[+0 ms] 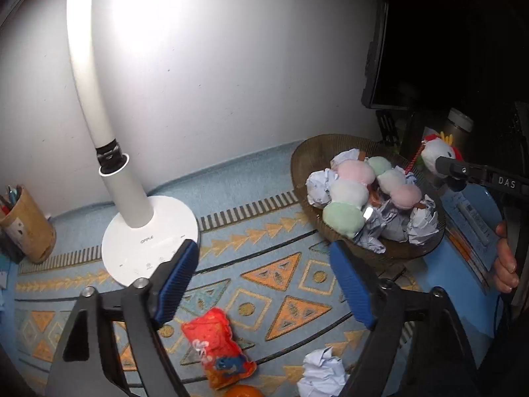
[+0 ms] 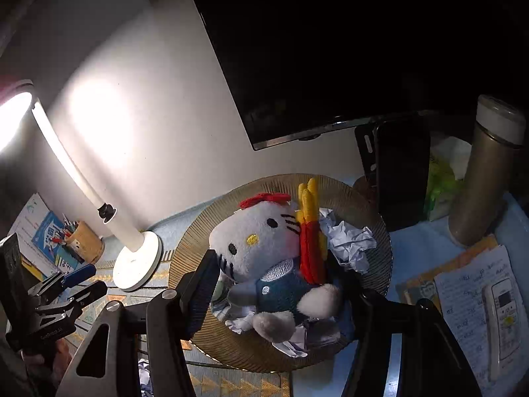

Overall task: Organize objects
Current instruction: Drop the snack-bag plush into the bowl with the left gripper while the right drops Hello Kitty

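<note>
Plush white cat toy [image 2: 264,258], with its red bow and yellow-and-red fries, sits clamped between your right gripper [image 2: 274,284] fingers, hanging directly over the ribbed brown basket [image 2: 198,231]. You hold it there, I judge, because the basket is the collecting point: it already carries pastel soft balls [image 1: 350,192] and crumpled paper wads [image 1: 423,221], so the toy belongs with them. Pads press on the toy's left side and behind its right flank; the right-hand pad is mostly hidden by the plush, so contact there is probable rather than confirmed. Opening is moderate, matched to the toy's body.

Your left gripper [image 1: 264,284] stands with fingers spread wide and nothing between them; only the patterned mat on the counter [image 1: 231,231] shows through the gap. Below it lie a red pouch [image 1: 215,347], one loose paper wad [image 1: 322,377] and the edge of an orange object [image 1: 244,392], all outside the basket and not yet sorted.

White desk lamp [image 1: 148,231] stands left of the basket and apart from it, lighting the wall. Release should come once the toy is low over the heap.
</note>
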{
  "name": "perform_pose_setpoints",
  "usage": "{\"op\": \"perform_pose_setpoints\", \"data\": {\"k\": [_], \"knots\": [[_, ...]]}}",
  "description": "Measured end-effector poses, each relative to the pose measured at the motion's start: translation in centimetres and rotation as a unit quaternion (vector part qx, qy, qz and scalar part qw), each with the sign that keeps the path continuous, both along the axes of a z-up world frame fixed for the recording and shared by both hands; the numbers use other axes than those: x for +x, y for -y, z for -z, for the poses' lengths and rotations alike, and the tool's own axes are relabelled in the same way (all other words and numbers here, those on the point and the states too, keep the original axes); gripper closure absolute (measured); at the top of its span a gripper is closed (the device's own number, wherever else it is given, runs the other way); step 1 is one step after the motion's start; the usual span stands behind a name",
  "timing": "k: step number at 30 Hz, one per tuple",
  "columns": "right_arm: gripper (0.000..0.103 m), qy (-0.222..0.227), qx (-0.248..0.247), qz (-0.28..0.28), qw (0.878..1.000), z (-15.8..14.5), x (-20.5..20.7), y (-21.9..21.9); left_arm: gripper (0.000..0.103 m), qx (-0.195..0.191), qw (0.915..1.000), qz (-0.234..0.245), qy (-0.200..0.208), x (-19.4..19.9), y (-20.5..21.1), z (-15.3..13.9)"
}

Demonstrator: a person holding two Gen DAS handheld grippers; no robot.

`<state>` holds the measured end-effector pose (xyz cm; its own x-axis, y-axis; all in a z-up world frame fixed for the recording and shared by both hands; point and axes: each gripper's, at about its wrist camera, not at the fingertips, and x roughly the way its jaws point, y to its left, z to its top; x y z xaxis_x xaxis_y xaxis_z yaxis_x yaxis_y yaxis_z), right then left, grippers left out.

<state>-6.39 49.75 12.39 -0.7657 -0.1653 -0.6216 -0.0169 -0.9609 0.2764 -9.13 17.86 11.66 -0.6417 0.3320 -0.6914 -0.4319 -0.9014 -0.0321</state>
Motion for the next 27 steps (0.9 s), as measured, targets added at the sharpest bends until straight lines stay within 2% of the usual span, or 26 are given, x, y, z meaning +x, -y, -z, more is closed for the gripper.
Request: {"op": "perform_pose_setpoints", "data": {"k": [2,4,6,7,8,9,10,14,16,20,23,27], "knots": [[0.043,-0.003,0.017,-0.006,1.0,0.4,0.5,0.5,0.003,-0.017,0.9989,-0.036,0.025,-0.2,2.3,2.5],[0.043,-0.005,0.016,-0.019,1.0,1.0,0.9,1.1,0.006,-0.049,0.9935,-0.06,0.083,-1.0,3.5,5.7],[0.043,-0.003,0.01,-0.033,0.999,1.4,0.9,1.5,0.023,-0.071,0.9857,-0.063,0.139,-1.4,3.7,8.6],[0.043,-0.003,0.011,-0.037,0.999,1.5,1.0,1.8,0.029,-0.068,0.9841,-0.06,0.153,-1.3,3.7,9.5],[0.043,-0.003,0.013,-0.041,0.999,1.6,1.1,2.1,0.03,-0.066,0.984,-0.055,0.156,-1.1,3.5,9.9],[0.043,-0.004,0.015,-0.044,0.999,1.7,1.2,2.3,0.034,-0.068,0.9844,-0.053,0.153,-1.0,3.2,10.1],[0.043,-0.004,0.018,-0.045,0.999,1.8,1.4,2.4,0.048,-0.072,0.9842,-0.051,0.154,-1.0,3.0,10.3],[0.043,-0.008,0.023,-0.04,0.999,1.7,2.0,2.0,0.073,-0.078,0.9861,-0.056,0.136,-1.2,2.5,9.9],[0.043,-0.015,0.012,-0.031,0.999,1.3,2.3,1.0,0.075,-0.072,0.9886,-0.058,0.118,-1.0,2.5,8.9],[0.043,-0.03,-0.028,-0.005,0.999,0.2,2.1,-1.7,0.075,-0.035,0.9949,-0.038,0.086,-0.8,0.8,5.0],[0.043,-0.033,-0.052,0.011,0.998,-0.3,1.1,-2.8,0.075,-0.012,0.9983,-0.007,0.056,-0.9,-2.7,2.4],[0.043,-0.023,-0.057,0.019,0.998,0.0,-1.0,-2.6,0.075,0.016,0.9991,0.027,0.031,-2.4,-7.7,0.6]]}}
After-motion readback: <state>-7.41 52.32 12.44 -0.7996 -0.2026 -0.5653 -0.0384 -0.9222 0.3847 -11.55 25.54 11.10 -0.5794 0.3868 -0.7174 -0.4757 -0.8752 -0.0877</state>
